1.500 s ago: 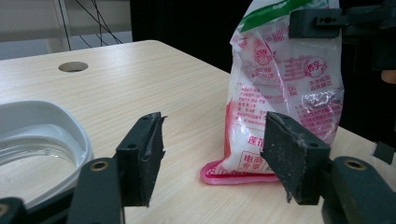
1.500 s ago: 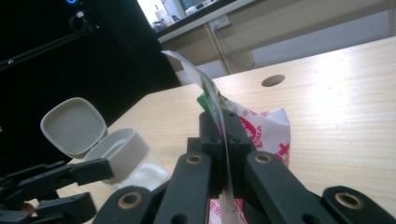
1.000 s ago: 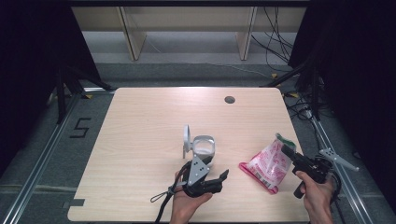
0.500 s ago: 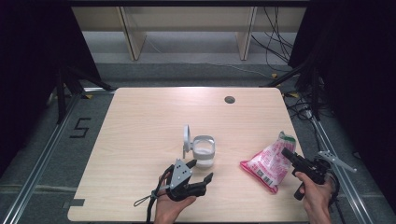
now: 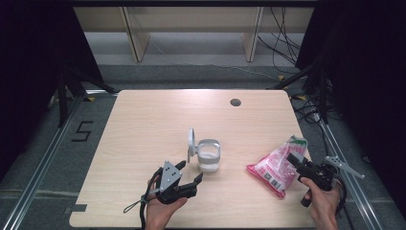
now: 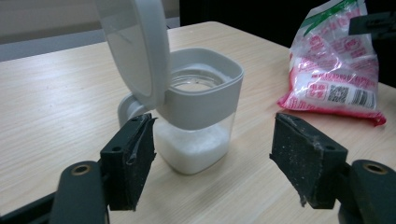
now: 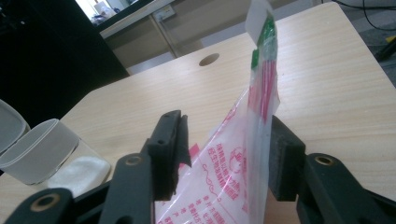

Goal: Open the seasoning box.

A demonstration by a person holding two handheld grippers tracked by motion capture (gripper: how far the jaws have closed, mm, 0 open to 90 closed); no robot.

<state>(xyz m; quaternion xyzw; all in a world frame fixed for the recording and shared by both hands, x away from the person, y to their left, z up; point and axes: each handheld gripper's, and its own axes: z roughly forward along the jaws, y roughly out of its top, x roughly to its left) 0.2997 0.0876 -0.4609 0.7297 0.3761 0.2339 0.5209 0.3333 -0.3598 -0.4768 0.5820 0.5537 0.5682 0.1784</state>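
Observation:
A clear jar point(image 5: 209, 155) with a grey collar and some white powder in the bottom stands mid-table, its hinged lid point(image 5: 191, 143) flipped up on the left. My left gripper point(image 5: 190, 172) lies just in front of it, open, the jar point(image 6: 201, 112) and lid point(image 6: 135, 46) a little beyond its empty jaws point(image 6: 212, 135). A pink-and-white plastic bag point(image 5: 275, 168) with a green top lies at the right. My right gripper point(image 5: 293, 160) has just been opening; the bag's upright top point(image 7: 259, 93) stands loose between its parted pads point(image 7: 175, 154).
A round cable hole point(image 5: 235, 102) sits near the table's far edge. The near table edge runs just under both hands. Black stands and cables flank the table on both sides, and the right edge is close to my right gripper.
My left gripper has drawn back to the left, away from the jar. The right gripper's jaws have parted off the bag's top, and that hand has stayed in place.

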